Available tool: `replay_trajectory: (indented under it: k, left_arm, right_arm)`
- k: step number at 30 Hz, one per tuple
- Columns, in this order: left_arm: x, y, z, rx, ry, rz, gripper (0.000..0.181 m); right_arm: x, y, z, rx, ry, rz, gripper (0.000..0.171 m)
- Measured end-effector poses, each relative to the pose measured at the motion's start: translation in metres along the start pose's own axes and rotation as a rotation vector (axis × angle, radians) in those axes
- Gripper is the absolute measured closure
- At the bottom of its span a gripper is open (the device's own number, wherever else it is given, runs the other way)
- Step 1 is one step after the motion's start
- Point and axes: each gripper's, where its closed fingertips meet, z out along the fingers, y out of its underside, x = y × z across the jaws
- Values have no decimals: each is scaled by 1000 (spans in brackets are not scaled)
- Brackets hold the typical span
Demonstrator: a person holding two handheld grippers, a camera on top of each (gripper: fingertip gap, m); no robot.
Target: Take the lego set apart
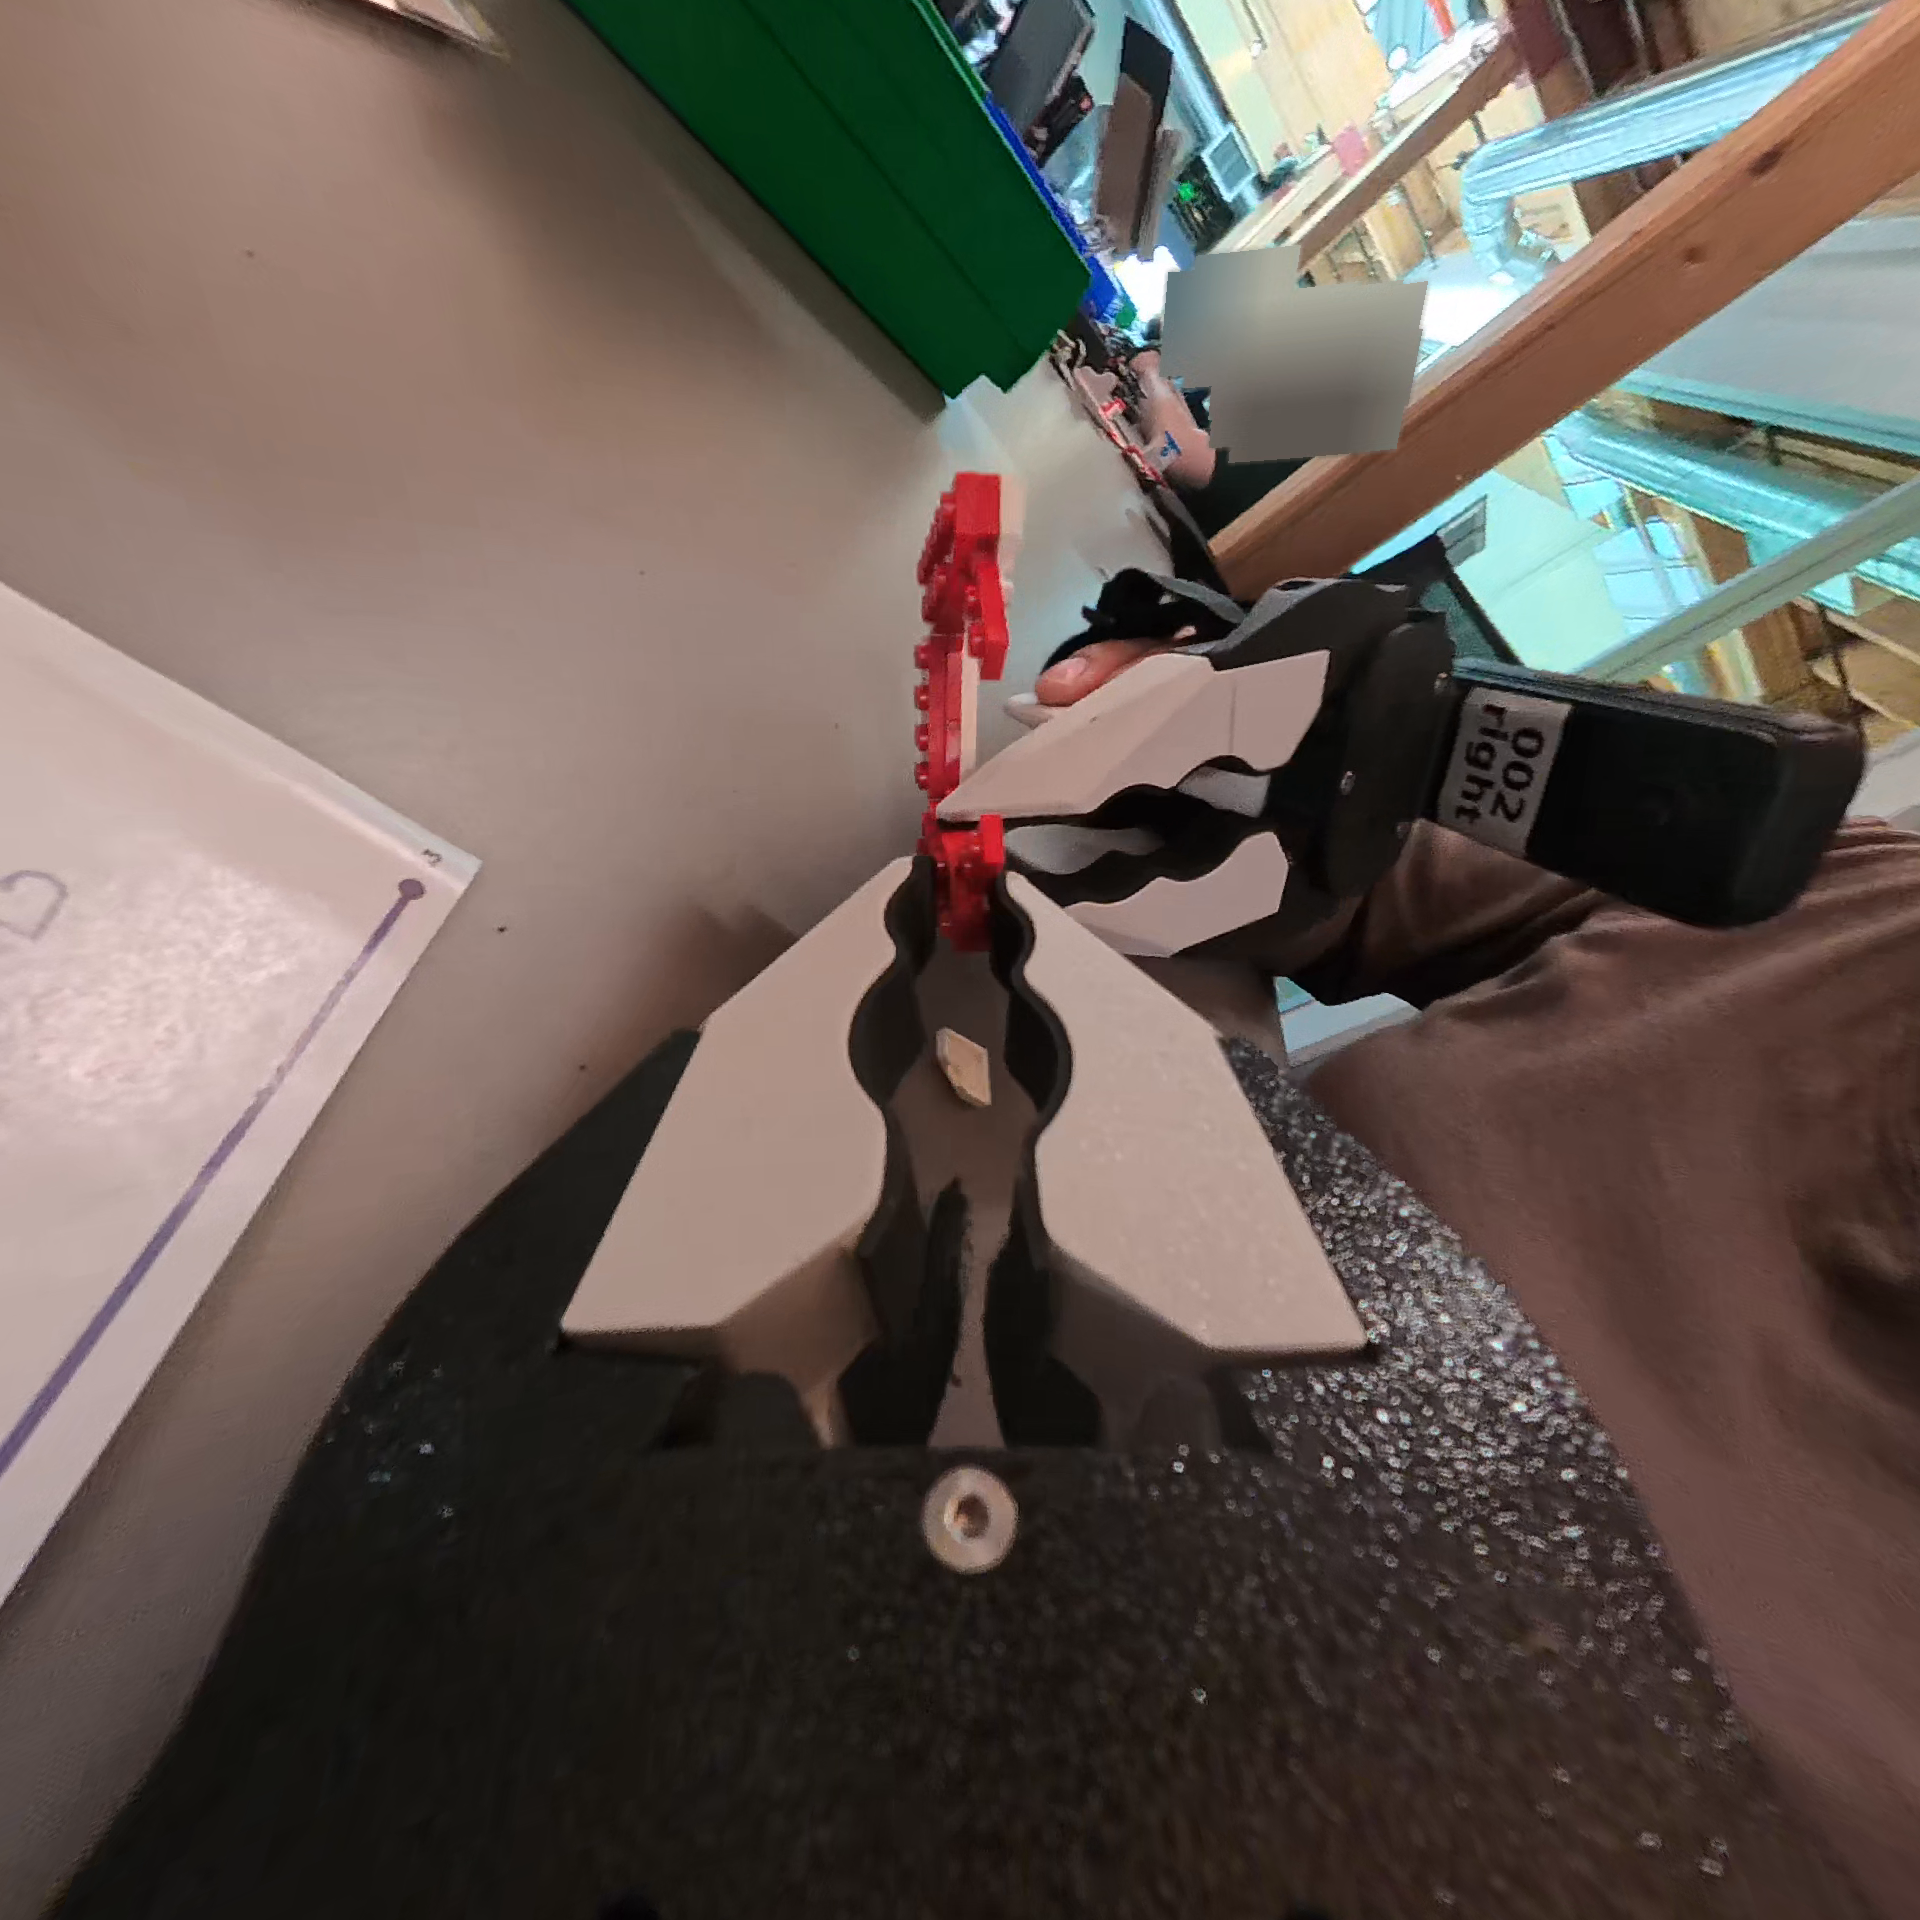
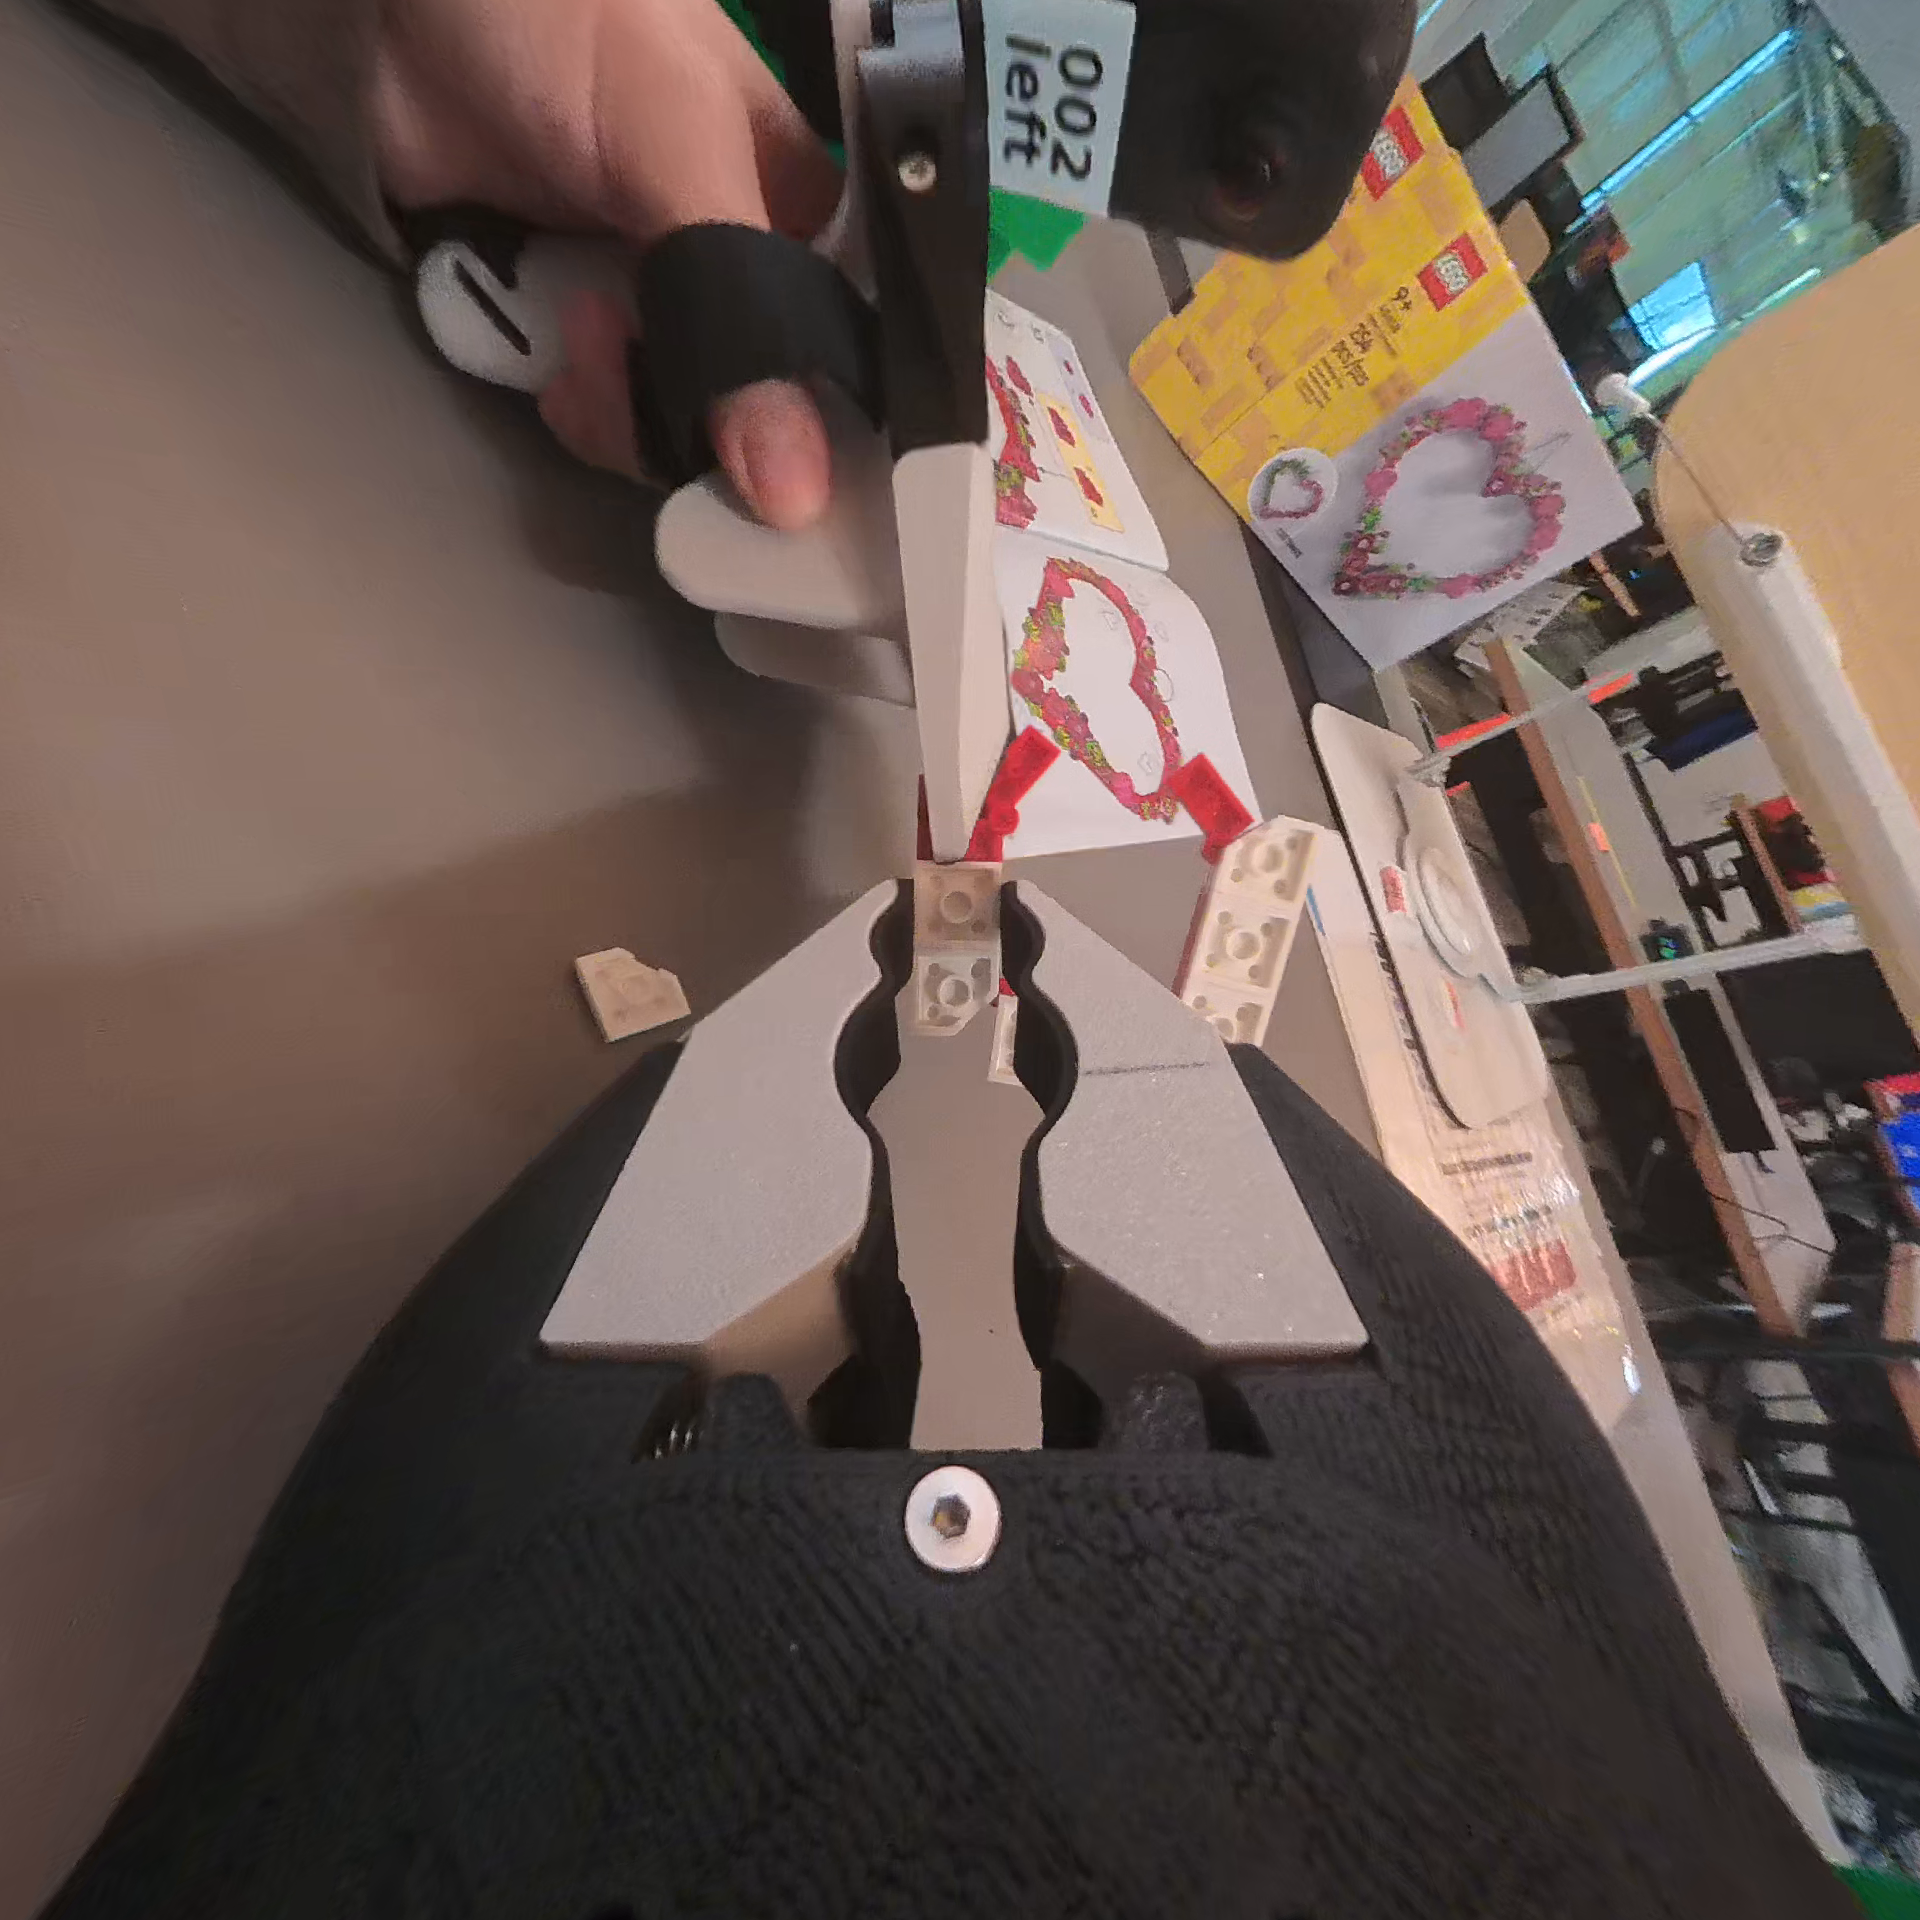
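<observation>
The lego set is a red frame [image 1: 958, 623] with white plates underneath, held up off the table. My left gripper [image 1: 963, 871] is shut on the red lower end of the frame. My right gripper [image 2: 956, 896] is shut on a white plate [image 2: 954, 914] on the frame's underside, at the same end. In the left wrist view the right gripper [image 1: 961, 816] comes in from the right and meets the frame just above my left fingertips. In the right wrist view the left gripper [image 2: 943, 836] comes down from above. More white plates [image 2: 1247, 935] and red arms [image 2: 1210, 795] show behind.
A loose white wedge plate [image 2: 629, 992] lies on the grey table [image 2: 312, 727]. An open instruction booklet [image 2: 1143, 623] and the yellow lego box [image 2: 1351, 343] lie beyond. A green bin [image 1: 883, 177] stands at the far table edge. A white sheet [image 1: 156, 987] lies at left. The grippers are tip to tip, or close to it.
</observation>
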Motion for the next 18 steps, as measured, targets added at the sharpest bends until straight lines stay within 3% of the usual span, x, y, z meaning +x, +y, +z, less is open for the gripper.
replay_trajectory:
  k: [4, 7, 10, 18]
  left_arm:
    - [-4, 1, 0, -10, -70, 76, 174]
    - [-9, 8, 3, -70, -192, 278, 174]
    - [-10, 9, 6, -92, -213, 330, 173]
    - [-11, 15, 12, -141, -240, 385, 173]
  right_arm:
    - [-1, 5, 3, -91, 22, -81, 156]
    - [-7, 10, 3, -84, -145, 114, 157]
    - [-8, 13, 1, -18, -317, 355, 157]
    - [-15, 17, -5, 43, -514, 530, 156]
